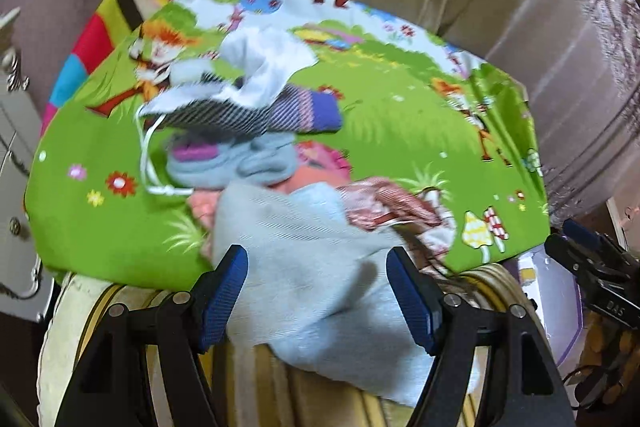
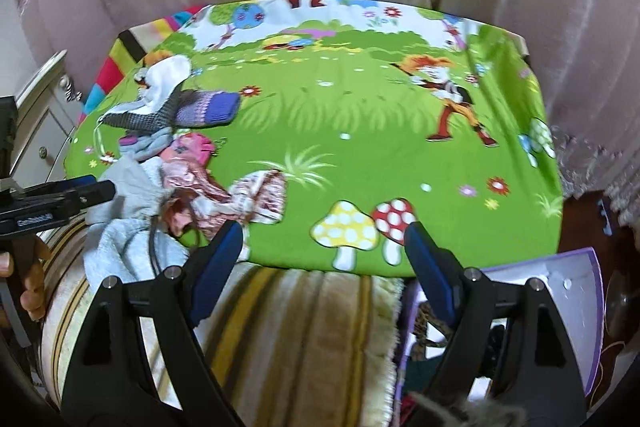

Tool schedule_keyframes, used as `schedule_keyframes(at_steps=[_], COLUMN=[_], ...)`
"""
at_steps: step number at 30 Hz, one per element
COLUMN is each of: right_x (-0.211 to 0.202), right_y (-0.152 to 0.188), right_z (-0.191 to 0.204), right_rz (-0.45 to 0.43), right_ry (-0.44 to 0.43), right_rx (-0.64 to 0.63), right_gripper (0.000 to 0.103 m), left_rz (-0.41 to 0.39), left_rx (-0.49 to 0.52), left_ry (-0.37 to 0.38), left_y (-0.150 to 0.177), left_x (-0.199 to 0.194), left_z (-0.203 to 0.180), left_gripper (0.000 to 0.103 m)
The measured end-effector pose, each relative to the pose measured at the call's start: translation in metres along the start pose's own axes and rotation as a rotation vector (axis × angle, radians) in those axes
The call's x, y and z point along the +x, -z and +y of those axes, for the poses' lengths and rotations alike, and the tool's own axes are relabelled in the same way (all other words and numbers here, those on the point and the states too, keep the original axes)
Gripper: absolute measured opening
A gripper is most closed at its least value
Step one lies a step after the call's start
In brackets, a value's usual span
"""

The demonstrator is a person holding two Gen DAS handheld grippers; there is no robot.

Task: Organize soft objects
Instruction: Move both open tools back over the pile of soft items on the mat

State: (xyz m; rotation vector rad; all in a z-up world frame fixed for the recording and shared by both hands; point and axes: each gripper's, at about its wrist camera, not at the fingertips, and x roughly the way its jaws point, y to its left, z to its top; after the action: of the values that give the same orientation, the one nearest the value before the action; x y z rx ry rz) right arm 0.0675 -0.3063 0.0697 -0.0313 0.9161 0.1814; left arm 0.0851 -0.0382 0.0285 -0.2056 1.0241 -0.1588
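Both tongs stood wide: the left gripper (image 1: 316, 291) hovered with the pale grey knitted cloth (image 1: 304, 251) between its blue pads, untouched as far as I could tell; the right gripper (image 2: 324, 259) gaped over the green cartoon-print sheet (image 2: 360, 131). One heap of socks, exact count unclear. One purple striped sock (image 2: 208, 109) lay lengthwise, toe pointing right.

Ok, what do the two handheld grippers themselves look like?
Both match: the left gripper and the right gripper have black angular linkage arms with silver pivot pins and ribbed blue pads. Small white lettering marks each body. No sleeve shows.
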Motion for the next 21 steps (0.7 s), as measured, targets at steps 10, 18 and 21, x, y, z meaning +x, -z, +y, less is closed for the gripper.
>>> schedule_keyframes(at_steps=[10,18,21], right_x=[0.034,0.063,0.073], right_y=[-0.013,-0.018,-0.019], right_z=[0.032,0.047,0.053], right_rz=[0.055,0.109,0.131], right_ry=[-0.053,-0.086,-0.098], right_rx=[-0.050,-0.059,-0.067], right_gripper=[0.085,0.085,0.085], left_rz=[0.076,0.029,0.003], left_rx=[-0.077,-0.109,-0.122], left_ry=[0.043,0.046,0.057], left_y=[0.003,0.003,0.002], left_x=[0.023,0.022,0.018], left_z=[0.018,0.026,0.029], left_gripper=[0.063,0.024,0.014])
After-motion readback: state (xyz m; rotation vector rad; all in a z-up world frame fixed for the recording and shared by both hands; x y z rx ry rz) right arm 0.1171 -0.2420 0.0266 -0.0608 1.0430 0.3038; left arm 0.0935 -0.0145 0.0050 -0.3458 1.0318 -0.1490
